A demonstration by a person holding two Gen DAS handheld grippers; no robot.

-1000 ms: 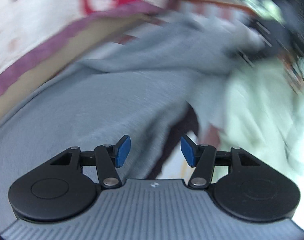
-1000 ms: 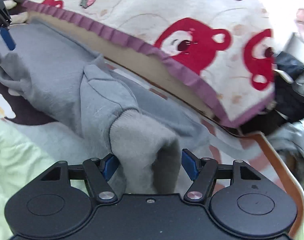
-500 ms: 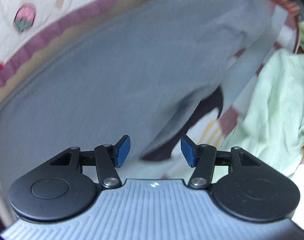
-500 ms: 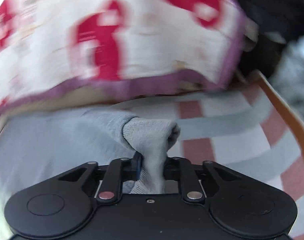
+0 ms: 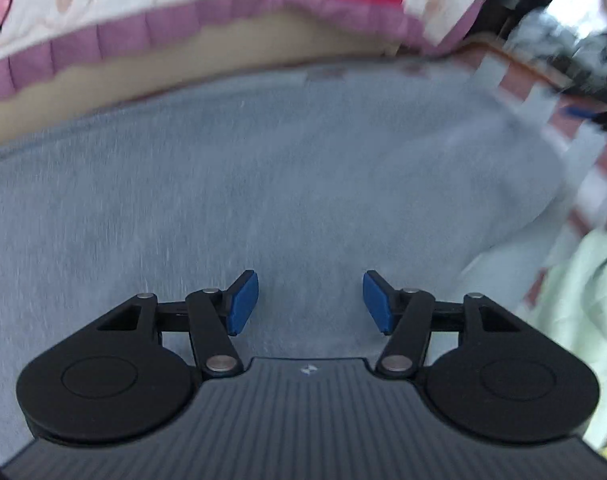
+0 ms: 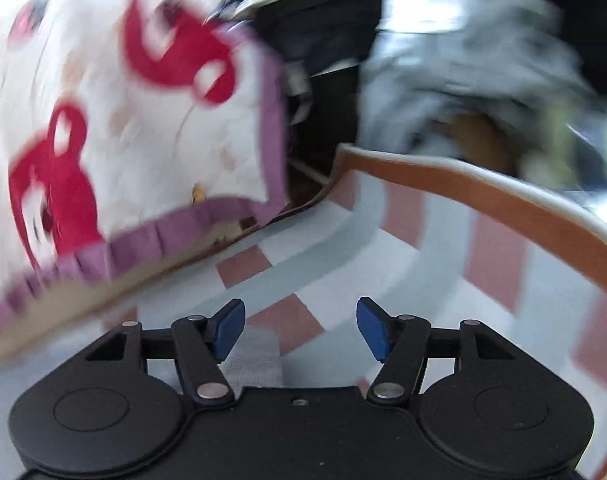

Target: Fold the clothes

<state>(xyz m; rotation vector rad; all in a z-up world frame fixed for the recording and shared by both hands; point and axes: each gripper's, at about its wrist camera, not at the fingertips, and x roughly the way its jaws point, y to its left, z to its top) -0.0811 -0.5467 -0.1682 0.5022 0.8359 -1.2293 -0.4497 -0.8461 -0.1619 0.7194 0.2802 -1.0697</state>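
A grey sweatshirt point(image 5: 263, 184) lies spread flat and fills most of the left wrist view. My left gripper point(image 5: 310, 302) is open and empty just above its cloth. My right gripper point(image 6: 300, 330) is open and empty over the checked sheet point(image 6: 343, 264). A grey cuff point(image 6: 253, 364) of the sweatshirt lies on the sheet just behind the left fingertip, free of the pads. The right gripper also shows blurred at the far right of the left wrist view point(image 5: 591, 114).
A white blanket with red bears and a purple frill point(image 6: 115, 168) lies along the far side point(image 5: 143, 32). A pale green garment point(image 5: 575, 320) lies at the right. The bed's brown edge point(image 6: 483, 196) curves behind the right gripper, with dark clutter point(image 6: 463, 60) beyond.
My right gripper opened and let go of the grey cuff, which now lies on the sheet. My left gripper swung over the flat sweatshirt, staying open.
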